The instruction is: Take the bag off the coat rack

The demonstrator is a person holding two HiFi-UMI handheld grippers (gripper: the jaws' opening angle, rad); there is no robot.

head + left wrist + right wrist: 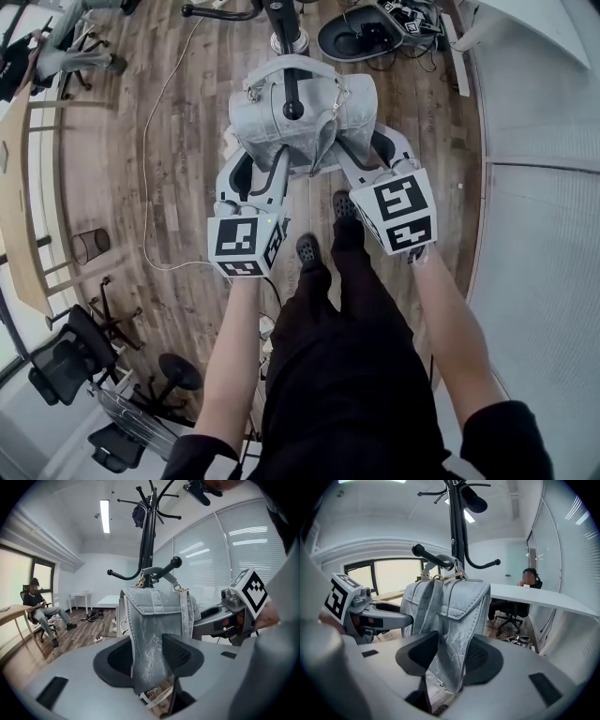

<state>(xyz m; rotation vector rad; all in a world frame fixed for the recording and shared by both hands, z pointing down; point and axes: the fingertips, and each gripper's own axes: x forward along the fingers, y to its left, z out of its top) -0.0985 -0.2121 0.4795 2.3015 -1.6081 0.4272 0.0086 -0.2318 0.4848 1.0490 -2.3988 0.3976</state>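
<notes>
A silver-grey bag point(281, 117) hangs by its strap from a curved hook of the black coat rack point(293, 94). In the head view my left gripper point(253, 169) holds the bag's left end and my right gripper point(370, 150) holds its right end. In the left gripper view the bag point(150, 616) fills the gap of the left gripper point(150, 660), both pads pressing its fabric, below the rack pole point(149, 541). The right gripper view shows the bag point(450, 611) pinched the same way in the right gripper point(447, 660).
The rack's base point(288, 37) stands on a wood floor with a cable point(150, 141) trailing left. Office chairs point(70, 361) and a wire basket point(91, 246) are at the left. A blinded window wall point(544, 234) runs along the right. A seated person point(40, 611) is beyond the rack.
</notes>
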